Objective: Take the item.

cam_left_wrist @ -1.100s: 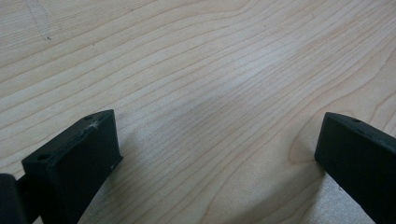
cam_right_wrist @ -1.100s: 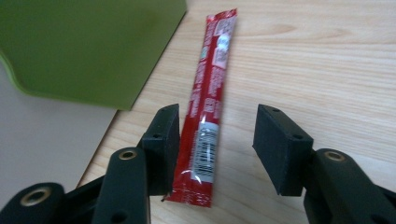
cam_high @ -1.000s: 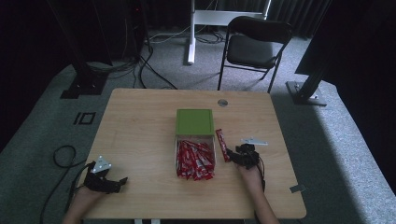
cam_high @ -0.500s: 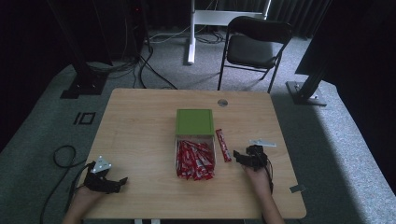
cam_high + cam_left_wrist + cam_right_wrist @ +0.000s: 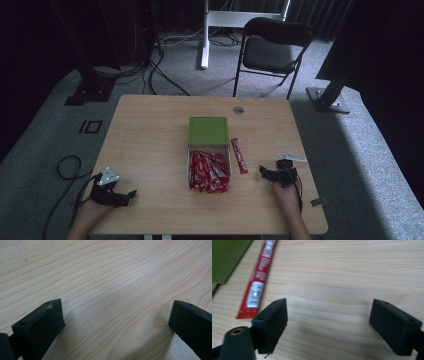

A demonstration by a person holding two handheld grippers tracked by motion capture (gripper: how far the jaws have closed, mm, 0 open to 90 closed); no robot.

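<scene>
A clear box (image 5: 190, 161) full of several red stick packets (image 5: 208, 171) sits mid-table, its green lid (image 5: 208, 131) lying just behind it. One red stick packet (image 5: 238, 155) (image 5: 258, 282) lies alone on the wood right of the box. My right gripper (image 5: 273, 174) (image 5: 329, 317) rests low over the table, right of that packet, jaws wide apart and empty. My left gripper (image 5: 116, 192) (image 5: 117, 320) stays near the table's front left corner, open over bare wood.
A wooden table (image 5: 150, 135) has a round grommet (image 5: 238, 109) near its far edge. A black folding chair (image 5: 272, 52) and a white stand (image 5: 205, 35) are on the carpet behind. Cables (image 5: 67, 167) trail off the left side.
My right gripper has drawn back to the right and toward the front edge, leaving the single red packet lying beside the box. The left gripper has stayed put.
</scene>
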